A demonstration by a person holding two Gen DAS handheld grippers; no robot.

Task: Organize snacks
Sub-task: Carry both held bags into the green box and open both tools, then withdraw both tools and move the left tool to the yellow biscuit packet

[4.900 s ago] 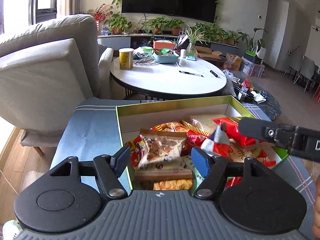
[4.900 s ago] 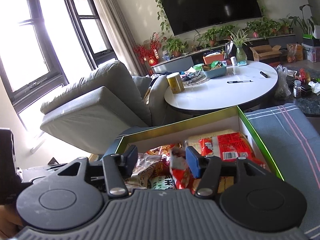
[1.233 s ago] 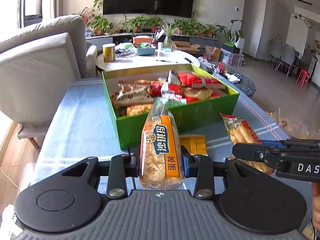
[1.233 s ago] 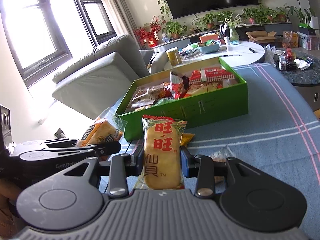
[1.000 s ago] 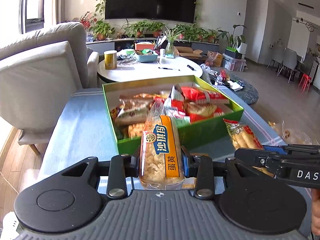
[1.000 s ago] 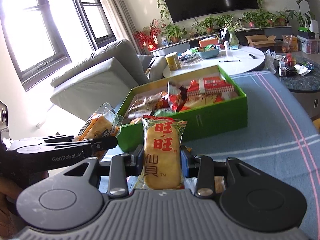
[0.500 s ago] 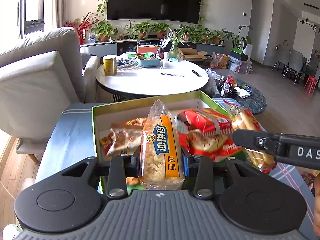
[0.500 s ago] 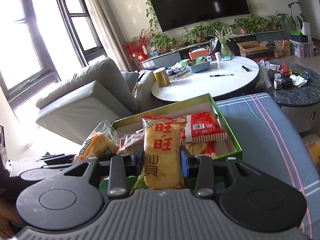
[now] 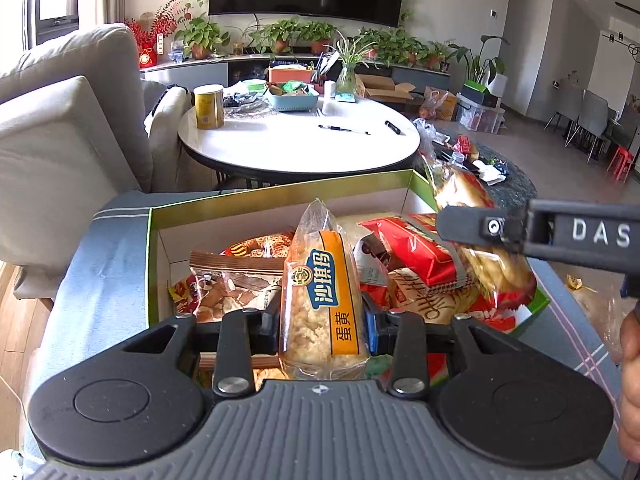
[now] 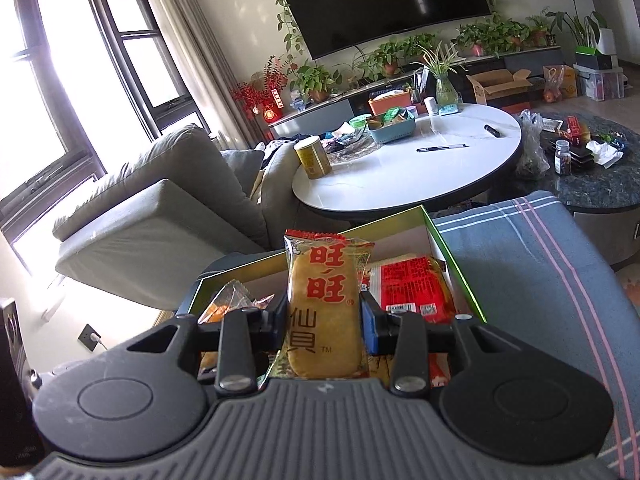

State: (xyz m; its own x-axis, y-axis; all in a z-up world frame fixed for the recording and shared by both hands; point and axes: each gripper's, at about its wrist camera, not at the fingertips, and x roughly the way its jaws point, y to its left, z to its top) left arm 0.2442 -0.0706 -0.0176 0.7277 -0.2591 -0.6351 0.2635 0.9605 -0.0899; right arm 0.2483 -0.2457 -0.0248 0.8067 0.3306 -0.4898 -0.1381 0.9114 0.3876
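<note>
My left gripper (image 9: 322,317) is shut on a clear packet with an orange label (image 9: 325,280), held upright over the near part of the green box (image 9: 280,194). The box holds several snacks, among them a red packet (image 9: 416,248) and a packet of nuts (image 9: 232,284). My right gripper (image 10: 325,320) is shut on a yellow rice-cracker packet with red characters (image 10: 322,304), also above the green box (image 10: 456,264). In the left wrist view that right gripper's finger (image 9: 464,226) reaches in from the right over the box's right side, with the cracker packet (image 9: 460,190) in it.
The box stands on a blue-grey striped cloth (image 10: 540,264). Right behind it is a round white table (image 9: 296,148) with a yellow can (image 9: 208,106) and pens. A grey sofa (image 9: 60,128) is at the left. A person's hand (image 9: 630,380) shows at the right edge.
Both grippers, each still holding its packet, have moved forward from in front of the box to above it. The box now lies under the fingers.
</note>
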